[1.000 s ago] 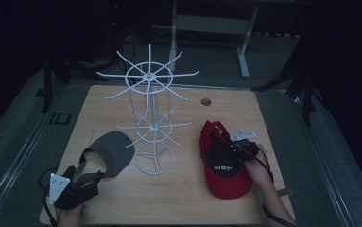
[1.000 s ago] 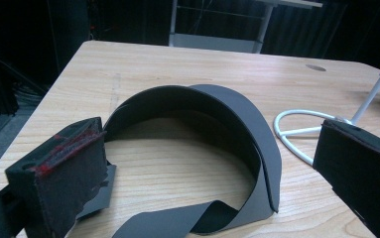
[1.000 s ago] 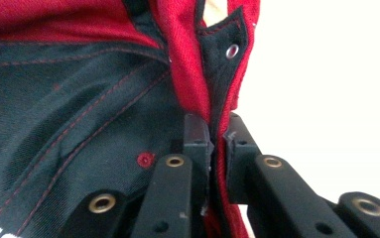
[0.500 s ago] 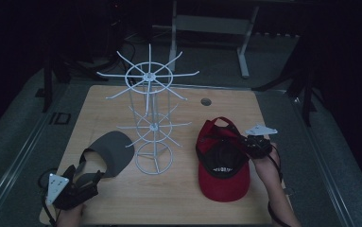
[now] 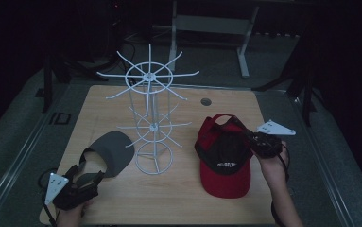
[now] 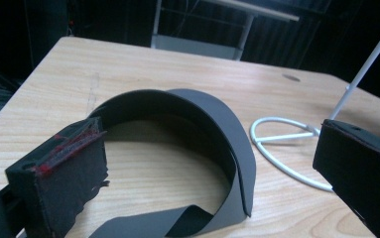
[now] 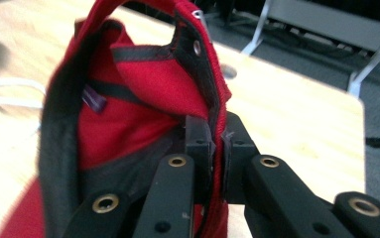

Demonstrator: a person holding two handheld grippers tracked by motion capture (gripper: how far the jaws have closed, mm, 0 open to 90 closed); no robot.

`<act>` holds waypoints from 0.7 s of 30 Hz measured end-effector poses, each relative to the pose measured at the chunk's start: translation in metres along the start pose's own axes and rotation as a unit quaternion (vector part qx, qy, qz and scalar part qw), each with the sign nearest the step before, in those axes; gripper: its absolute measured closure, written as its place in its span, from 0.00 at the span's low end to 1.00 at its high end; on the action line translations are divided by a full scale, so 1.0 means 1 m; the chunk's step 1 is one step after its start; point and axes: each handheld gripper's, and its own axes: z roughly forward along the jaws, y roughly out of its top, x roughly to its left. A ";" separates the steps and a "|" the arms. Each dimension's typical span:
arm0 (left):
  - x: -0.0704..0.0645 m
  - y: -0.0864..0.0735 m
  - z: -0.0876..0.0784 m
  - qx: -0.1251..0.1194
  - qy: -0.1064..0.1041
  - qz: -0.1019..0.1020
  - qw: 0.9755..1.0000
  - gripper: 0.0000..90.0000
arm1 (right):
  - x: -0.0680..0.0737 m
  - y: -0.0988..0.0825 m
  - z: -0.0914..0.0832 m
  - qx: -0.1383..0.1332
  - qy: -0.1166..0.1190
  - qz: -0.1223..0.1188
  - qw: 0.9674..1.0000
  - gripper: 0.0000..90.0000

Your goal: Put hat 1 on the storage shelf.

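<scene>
While our right gripper (image 7: 216,148) pinches the red cap (image 5: 223,161) rim, our left gripper (image 5: 77,182) fingers gape around the grey visor (image 6: 197,144), touching nothing.

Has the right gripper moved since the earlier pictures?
Yes. The right gripper, shut on the red cap, moved rightward, away from the white rack.

A bright red cap (image 5: 226,163) with a black inner band, black trim and small white lettering on its black inside lies on a pale, light-brown wood-grain table (image 5: 188,198). Beside it are a plain dark grey visor (image 5: 110,153) and a white wire rack (image 5: 151,123). Both grippers are black, each topped by a light grey plate, and the left gripper (image 6: 202,173) has red smears on one black pad.
</scene>
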 end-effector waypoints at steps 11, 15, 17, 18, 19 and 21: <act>-0.014 0.014 -0.011 0.029 -0.024 0.033 0.999 0.01 | 0.003 0.027 -0.032 -0.041 -0.018 -0.001 0.999 0.94; -0.024 0.022 -0.017 0.036 -0.047 0.050 0.997 0.01 | 0.000 0.030 -0.038 -0.047 -0.021 -0.003 0.999 0.94; -0.031 0.028 -0.020 0.030 -0.062 0.054 0.996 0.01 | -0.001 0.032 -0.041 -0.050 -0.024 -0.005 0.998 0.94; -0.034 0.031 -0.021 0.028 -0.067 0.054 0.996 0.01 | -0.002 0.032 -0.044 -0.051 -0.027 -0.005 0.998 0.94; -0.037 0.035 -0.023 0.026 -0.078 0.056 0.995 0.01 | -0.002 0.032 -0.044 -0.051 -0.027 -0.005 0.998 0.94; -0.046 0.043 -0.026 0.022 -0.093 0.061 0.994 0.01 | -0.004 0.032 -0.046 -0.047 -0.029 0.000 0.998 0.94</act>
